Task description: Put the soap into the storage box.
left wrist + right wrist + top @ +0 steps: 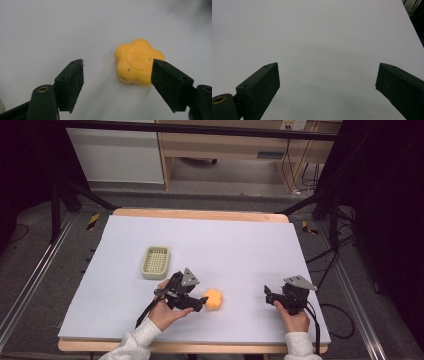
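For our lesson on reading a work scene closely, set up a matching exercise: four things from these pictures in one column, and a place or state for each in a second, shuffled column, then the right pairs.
Column one:
1. orange flower-shaped soap
2. green basket
3. left gripper
4. right gripper

Column two:
A. open over bare table, nothing between its fingers
B. open, with its tips right beside the soap
C. lies flat on the white table near the front edge
D. stands empty, left of and behind the soap

Pairs: 1-C, 2-D, 3-B, 4-A
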A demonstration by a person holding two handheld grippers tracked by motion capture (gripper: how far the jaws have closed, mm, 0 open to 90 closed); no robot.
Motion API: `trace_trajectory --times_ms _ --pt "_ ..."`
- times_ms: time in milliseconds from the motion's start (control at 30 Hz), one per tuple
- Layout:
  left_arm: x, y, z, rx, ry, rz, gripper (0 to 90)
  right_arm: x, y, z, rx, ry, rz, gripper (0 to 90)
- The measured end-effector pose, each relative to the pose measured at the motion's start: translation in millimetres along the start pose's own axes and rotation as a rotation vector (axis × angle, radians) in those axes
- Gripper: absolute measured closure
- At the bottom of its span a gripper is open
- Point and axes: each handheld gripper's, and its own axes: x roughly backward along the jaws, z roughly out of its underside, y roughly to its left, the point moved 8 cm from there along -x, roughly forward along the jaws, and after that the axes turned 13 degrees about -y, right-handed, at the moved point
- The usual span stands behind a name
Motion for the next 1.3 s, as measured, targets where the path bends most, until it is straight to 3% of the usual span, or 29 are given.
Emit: trace_trajectory --times_ms 833,1300 --pt "-25.3 -18.0 6.7 -0.032 0.069 0.056 21.6 0.2 -0.5 -0.2 -0.002 0.001 -0.003 5.9" --pt "-39.1 -27.3 7.8 -0.028 0.085 0.077 17.7 0.2 -0.9 0.0 -0.003 0.004 -0.004 5.9"
